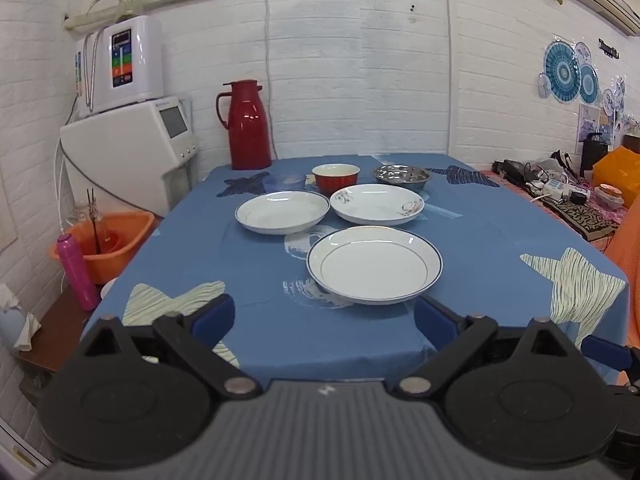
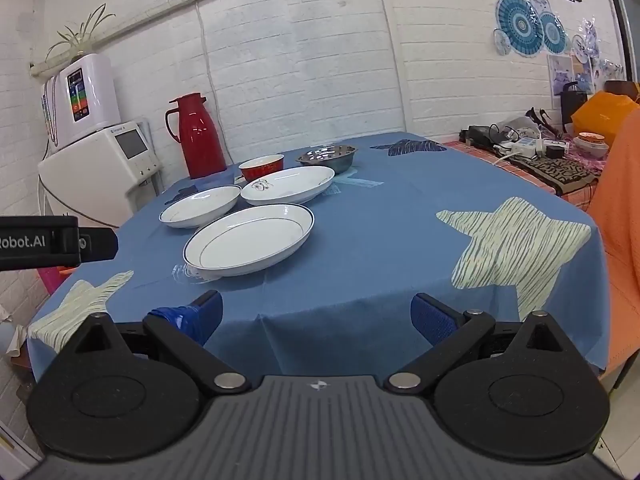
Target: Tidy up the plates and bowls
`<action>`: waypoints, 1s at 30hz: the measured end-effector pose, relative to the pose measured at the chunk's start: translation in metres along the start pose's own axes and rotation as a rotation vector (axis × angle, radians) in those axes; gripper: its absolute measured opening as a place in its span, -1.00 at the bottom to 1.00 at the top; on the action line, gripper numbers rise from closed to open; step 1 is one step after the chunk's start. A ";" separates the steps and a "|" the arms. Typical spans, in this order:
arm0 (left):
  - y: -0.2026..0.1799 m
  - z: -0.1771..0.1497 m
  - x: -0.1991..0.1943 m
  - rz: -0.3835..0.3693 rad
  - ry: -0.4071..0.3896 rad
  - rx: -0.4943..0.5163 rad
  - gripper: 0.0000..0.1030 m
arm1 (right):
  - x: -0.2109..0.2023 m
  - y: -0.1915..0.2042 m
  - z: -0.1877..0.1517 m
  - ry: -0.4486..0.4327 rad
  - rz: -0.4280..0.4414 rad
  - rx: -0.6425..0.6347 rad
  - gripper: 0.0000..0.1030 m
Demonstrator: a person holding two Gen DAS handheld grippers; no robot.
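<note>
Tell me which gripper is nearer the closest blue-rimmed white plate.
Left. The left gripper faces the closest blue-rimmed white plate just ahead; the right gripper sits farther back, the plate ahead-left.

We see even, soft indoor light, with glare streaks on the red thermos [image 1: 245,126] and faint shadows under the plates. Fisheye bending curves the edges; corners darken; focus stays reasonably sharp.

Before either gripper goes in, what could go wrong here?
1. The near plate is shallow and glossy, so open fingers may slip off its rim.
2. The two far plates look almost touching; lifting one could knock the other.
3. The tablecloth hangs loose at the edge and could snag.
</note>
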State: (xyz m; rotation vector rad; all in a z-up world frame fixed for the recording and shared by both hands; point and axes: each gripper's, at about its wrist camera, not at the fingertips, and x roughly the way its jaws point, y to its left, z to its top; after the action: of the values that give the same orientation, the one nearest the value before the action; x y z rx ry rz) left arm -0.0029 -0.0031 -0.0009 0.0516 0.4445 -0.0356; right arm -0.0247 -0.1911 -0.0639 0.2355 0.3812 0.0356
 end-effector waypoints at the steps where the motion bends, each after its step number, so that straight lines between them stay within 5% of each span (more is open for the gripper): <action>1: 0.000 0.000 0.000 0.001 -0.001 0.002 0.85 | 0.000 0.001 0.000 0.002 -0.001 -0.002 0.72; 30: -0.007 -0.008 0.008 -0.044 0.037 -0.004 0.85 | 0.003 0.012 -0.003 0.011 -0.046 -0.046 0.72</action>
State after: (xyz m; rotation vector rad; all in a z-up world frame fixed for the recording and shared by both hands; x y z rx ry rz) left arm 0.0009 -0.0098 -0.0122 0.0385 0.4824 -0.0776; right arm -0.0233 -0.1790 -0.0648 0.1806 0.3965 0.0001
